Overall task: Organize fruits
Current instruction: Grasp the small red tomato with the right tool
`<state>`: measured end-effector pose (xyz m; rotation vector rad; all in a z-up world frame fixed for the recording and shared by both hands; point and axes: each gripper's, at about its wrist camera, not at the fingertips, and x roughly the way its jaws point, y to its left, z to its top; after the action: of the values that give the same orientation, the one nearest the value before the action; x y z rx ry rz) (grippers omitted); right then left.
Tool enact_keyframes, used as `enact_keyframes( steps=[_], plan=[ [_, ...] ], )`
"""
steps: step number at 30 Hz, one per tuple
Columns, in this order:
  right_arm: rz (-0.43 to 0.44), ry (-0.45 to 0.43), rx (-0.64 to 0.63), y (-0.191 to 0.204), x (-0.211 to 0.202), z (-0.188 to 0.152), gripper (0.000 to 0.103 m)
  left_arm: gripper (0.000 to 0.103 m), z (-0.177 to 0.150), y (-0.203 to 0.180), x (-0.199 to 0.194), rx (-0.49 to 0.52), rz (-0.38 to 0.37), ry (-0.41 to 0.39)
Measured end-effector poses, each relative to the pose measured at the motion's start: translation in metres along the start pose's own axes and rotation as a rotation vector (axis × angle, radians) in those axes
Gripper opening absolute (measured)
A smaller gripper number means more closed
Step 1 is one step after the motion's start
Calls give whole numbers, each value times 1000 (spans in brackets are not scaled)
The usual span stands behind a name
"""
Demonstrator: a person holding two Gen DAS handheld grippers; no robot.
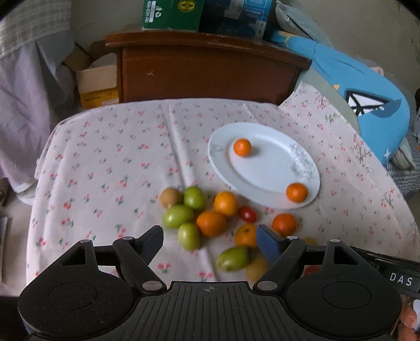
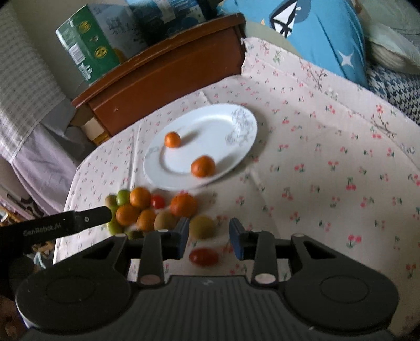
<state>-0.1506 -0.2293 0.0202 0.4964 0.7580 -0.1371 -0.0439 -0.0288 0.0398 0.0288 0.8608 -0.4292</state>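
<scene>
The left gripper (image 1: 210,241) stands wide open with nothing held, its fingers (image 1: 267,242) hanging above the near edge of the fruit pile (image 1: 207,217); a green fruit (image 1: 233,258) lies on the cloth between and below them, untouched. The right gripper (image 2: 209,234) is narrowly parted and also empty, with a brownish-green fruit (image 2: 202,227) seen in the gap beyond its pads and a red tomato (image 2: 203,256) on the cloth just below. The pile, oranges, green fruits and a small tomato, sits on the cherry-print cloth (image 1: 105,162) just before the white plate (image 1: 273,168). Two oranges (image 1: 242,147) lie on the plate, well apart. Behind the table stands a brown cabinet (image 1: 204,70) with boxes (image 1: 170,14) on top.
</scene>
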Motion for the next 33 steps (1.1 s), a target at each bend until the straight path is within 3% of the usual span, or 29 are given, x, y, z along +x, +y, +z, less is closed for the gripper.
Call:
enact_keyframes(
  steps=[9,18,29,33],
  plan=[
    [-5,28,-20,6,-3,-19,36,79,-31,-1,-7,40,25,45],
    [-11,41,-61,11,0,-25,35,78,-49,-21,-6,112,-45,22],
    [-20,46,-101,17,11,-27,35,75,-52,-21,5,78,-63,21],
    [-37,62,-115,16,16,-30,24,70,-53,-27,7,93,-73,16]
  ],
)
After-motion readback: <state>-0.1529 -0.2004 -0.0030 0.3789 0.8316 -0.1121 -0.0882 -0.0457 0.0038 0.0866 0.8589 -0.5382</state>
